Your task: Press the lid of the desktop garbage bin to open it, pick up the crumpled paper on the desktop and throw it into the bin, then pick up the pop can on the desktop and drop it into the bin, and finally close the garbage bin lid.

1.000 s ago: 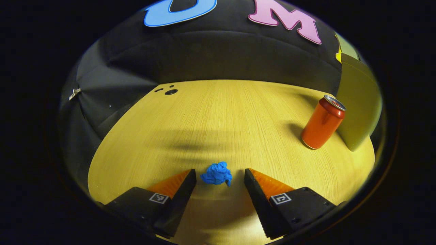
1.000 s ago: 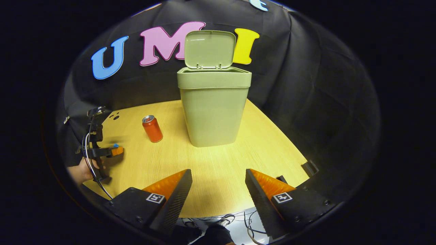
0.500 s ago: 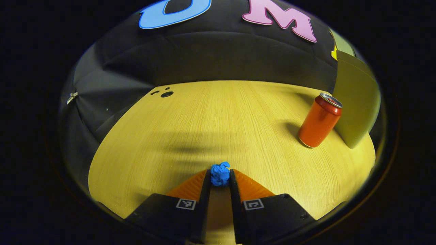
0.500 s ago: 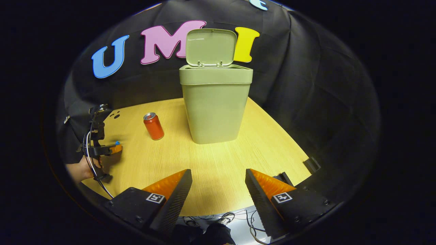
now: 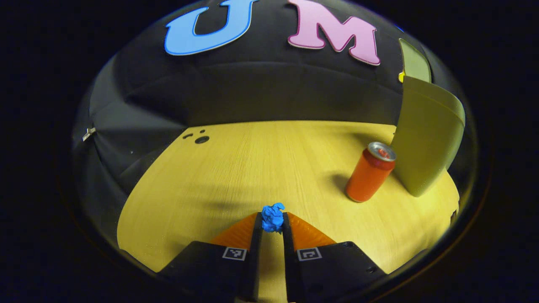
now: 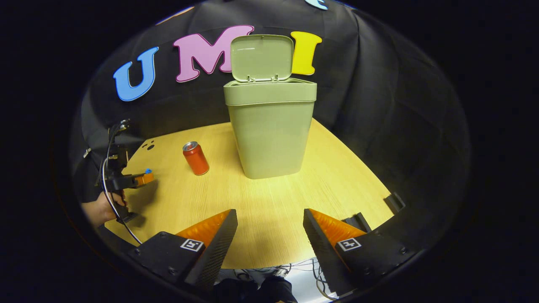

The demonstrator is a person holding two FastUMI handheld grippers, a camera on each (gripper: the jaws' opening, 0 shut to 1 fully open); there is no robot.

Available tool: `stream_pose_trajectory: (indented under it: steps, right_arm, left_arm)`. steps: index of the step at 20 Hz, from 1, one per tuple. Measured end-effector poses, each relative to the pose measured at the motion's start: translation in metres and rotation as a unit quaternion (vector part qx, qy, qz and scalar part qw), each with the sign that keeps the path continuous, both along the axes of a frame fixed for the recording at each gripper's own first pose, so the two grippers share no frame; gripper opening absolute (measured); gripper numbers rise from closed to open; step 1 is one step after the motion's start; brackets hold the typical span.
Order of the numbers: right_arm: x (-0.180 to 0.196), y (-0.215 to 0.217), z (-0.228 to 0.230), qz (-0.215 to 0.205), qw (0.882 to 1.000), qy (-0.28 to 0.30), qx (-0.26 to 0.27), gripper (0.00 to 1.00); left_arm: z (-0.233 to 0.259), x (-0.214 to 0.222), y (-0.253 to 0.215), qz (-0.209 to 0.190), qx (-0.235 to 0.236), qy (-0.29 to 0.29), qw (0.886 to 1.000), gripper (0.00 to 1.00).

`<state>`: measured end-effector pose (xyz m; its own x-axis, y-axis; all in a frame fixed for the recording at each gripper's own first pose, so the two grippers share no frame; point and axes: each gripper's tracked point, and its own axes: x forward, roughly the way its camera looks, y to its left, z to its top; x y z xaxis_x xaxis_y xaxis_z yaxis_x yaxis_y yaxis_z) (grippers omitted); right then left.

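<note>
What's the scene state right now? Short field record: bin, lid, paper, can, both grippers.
bin: green garbage bin, upright on the wooden desktop
lid: lid raised, open
paper: blue crumpled paper pinched at the tips of the left gripper
can: orange pop can upright, just left of the bin in the right gripper view
left gripper: jaws shut on the paper
right gripper: right gripper, jaws open, holding nothing

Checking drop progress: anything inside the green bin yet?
Cannot tell. The green plastic desktop bin stands with its lid up, but its walls hide the interior. The blue crumpled paper sits in the left tool.
</note>
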<state>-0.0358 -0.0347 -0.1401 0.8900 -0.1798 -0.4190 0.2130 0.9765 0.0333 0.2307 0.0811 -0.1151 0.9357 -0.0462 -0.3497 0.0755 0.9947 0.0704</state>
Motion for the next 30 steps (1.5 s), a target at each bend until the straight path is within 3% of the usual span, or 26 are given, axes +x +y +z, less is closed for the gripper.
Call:
stream_pose_trajectory:
  steps: [6, 7, 8, 12, 16, 23, 30]
  right_arm:
    - [0.016, -0.004, 0.008, 0.036, 0.999, -0.013, 0.001, 0.99]
    - [0.019, -0.009, 0.011, 0.037, 0.999, -0.017, 0.001, 0.99]
    - [0.021, -0.014, 0.014, 0.04, 0.999, -0.022, -0.001, 0.99]
    - [0.026, -0.033, 0.021, 0.05, 0.998, -0.035, -0.005, 0.98]
    - [0.036, -0.047, 0.027, 0.061, 0.997, -0.047, 0.008, 0.99]
    - [0.052, -0.082, 0.039, 0.056, 0.996, -0.068, 0.017, 0.99]
    - [0.063, -0.095, 0.035, 0.07, 0.995, -0.063, 0.011, 0.99]
  left_arm:
    - [0.082, -0.014, -0.046, -0.032, -0.012, -0.057, 0.998, 0.29]
    - [0.095, -0.018, -0.057, -0.039, -0.013, -0.064, 0.997, 0.25]
    - [0.109, -0.02, -0.068, -0.047, -0.015, -0.075, 0.996, 0.29]
    - [0.169, -0.027, -0.127, -0.089, -0.028, -0.12, 0.988, 0.25]
    - [0.209, -0.037, -0.191, -0.136, -0.049, -0.15, 0.978, 0.29]
    - [0.237, -0.045, -0.29, -0.211, -0.071, -0.17, 0.96, 0.29]
    - [0.234, -0.041, -0.349, -0.257, -0.061, -0.161, 0.951, 0.29]
